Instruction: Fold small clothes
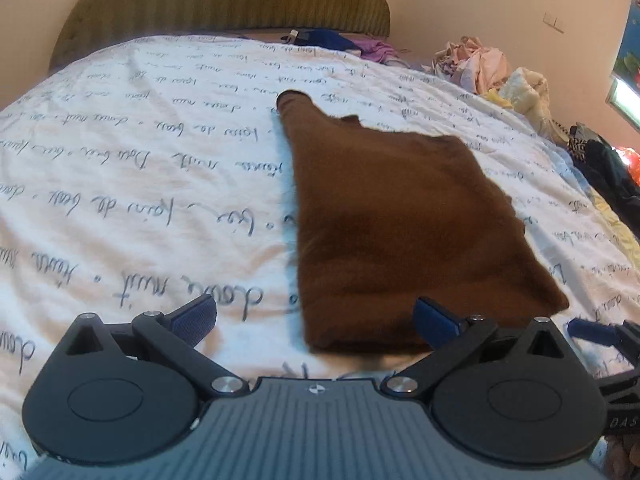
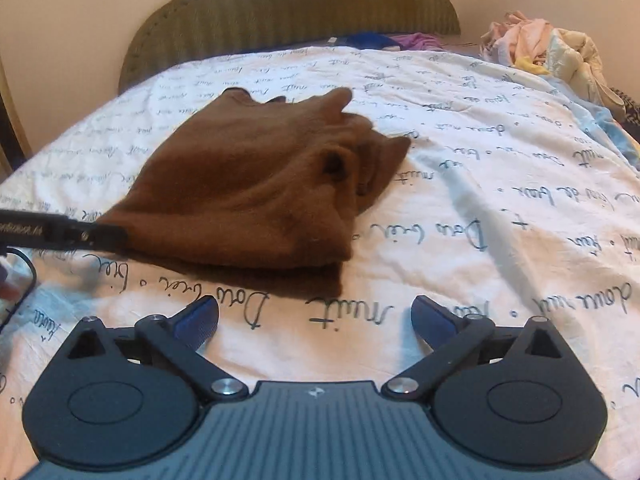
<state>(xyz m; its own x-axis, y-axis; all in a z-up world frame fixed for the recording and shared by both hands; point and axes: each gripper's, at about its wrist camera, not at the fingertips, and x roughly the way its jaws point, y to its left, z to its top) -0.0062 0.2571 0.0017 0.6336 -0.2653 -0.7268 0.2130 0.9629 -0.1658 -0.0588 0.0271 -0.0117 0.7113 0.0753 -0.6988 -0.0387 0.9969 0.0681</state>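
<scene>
Trouble is most likely waiting in the bunched right side of the brown garment (image 2: 256,184), which is lying near the middle of the bed on the white script-printed cover (image 2: 480,208). In the right wrist view the folded-over layers are standing up in loose ridges and puckers rather than lying flat, and a lower layer is poking out beneath the near edge. Any further fold made over that bulk is probably going to come out lumpy, or the stack is going to slide apart, because soft knit like this is giving little resistance and tends to drag along with a finger.

Neither tool is gripping anything. The left gripper (image 1: 316,320) is hovering with its jaws spread wide, straddling the near left corner of the garment, its right blue pad sitting over the cloth without pinching it. The right gripper (image 2: 316,316) is also wide open and empty, hanging over bare cover just short of the near edge. A pinch taken too shallow here risks lifting only the top layer; too deep, and the cover is coming up too.

Around the work, a heap of pale clothes (image 2: 536,40) is sitting at the far right edge, purple and blue items (image 1: 352,42) are lying by the green headboard (image 1: 224,0), and dark things are crowding the right side. None of these is blocking the fold, though the left tool's arm is crossing the garment's left edge in the right view
</scene>
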